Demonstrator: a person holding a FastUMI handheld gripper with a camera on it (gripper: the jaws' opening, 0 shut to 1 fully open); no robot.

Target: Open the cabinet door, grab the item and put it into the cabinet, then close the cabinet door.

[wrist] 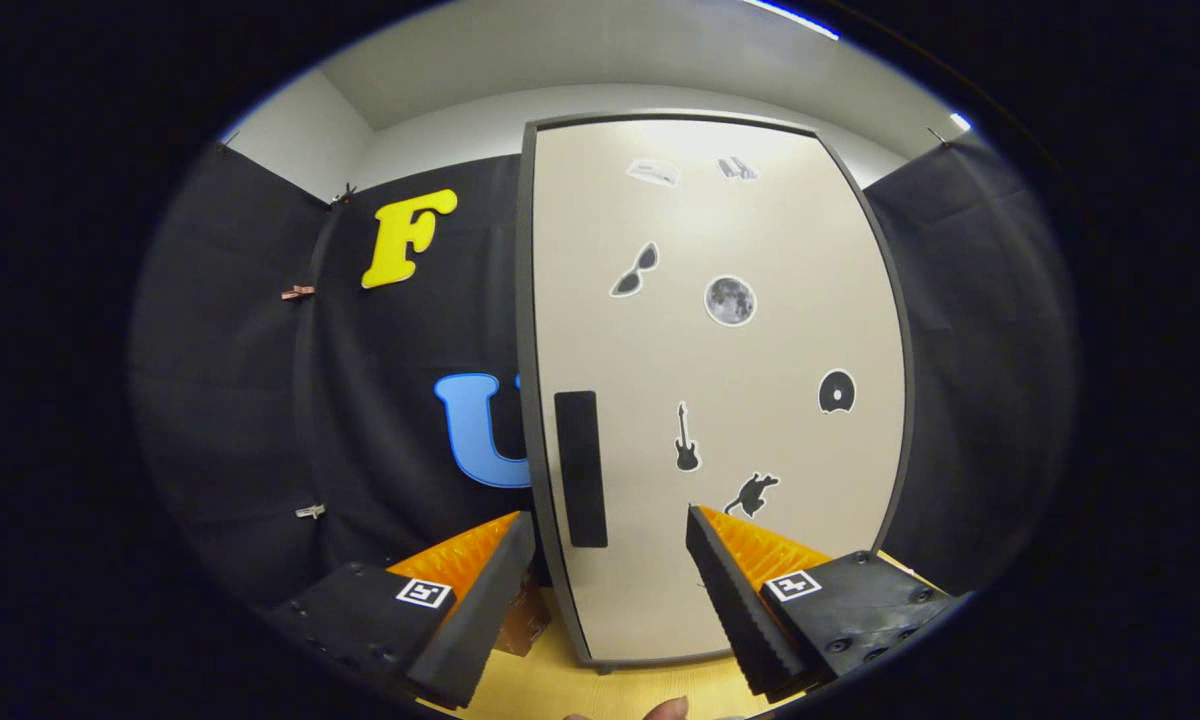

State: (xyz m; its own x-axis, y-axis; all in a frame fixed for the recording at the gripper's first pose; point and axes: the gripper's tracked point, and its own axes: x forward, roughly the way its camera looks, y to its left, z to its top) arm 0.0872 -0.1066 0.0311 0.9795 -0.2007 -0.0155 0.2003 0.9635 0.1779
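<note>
Bench (650, 690): pale wood, bare in front.
Cloth wall (260, 420): black, hung behind the bench.
Clips (298, 292): two small ones pinned on the cloth wall, one above the other (310, 511).
Ceiling (560, 60): white, over the cloth wall.

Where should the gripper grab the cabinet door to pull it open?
Best bet: the dark upright handle strip near the left edge of the cabinet door. It is tall and narrow, so the open gripper, fingers apart with nothing between them, should come straight on from the front, slightly left, one finger each side. The hinges probably sit on the far edge, though they are hidden.
</note>
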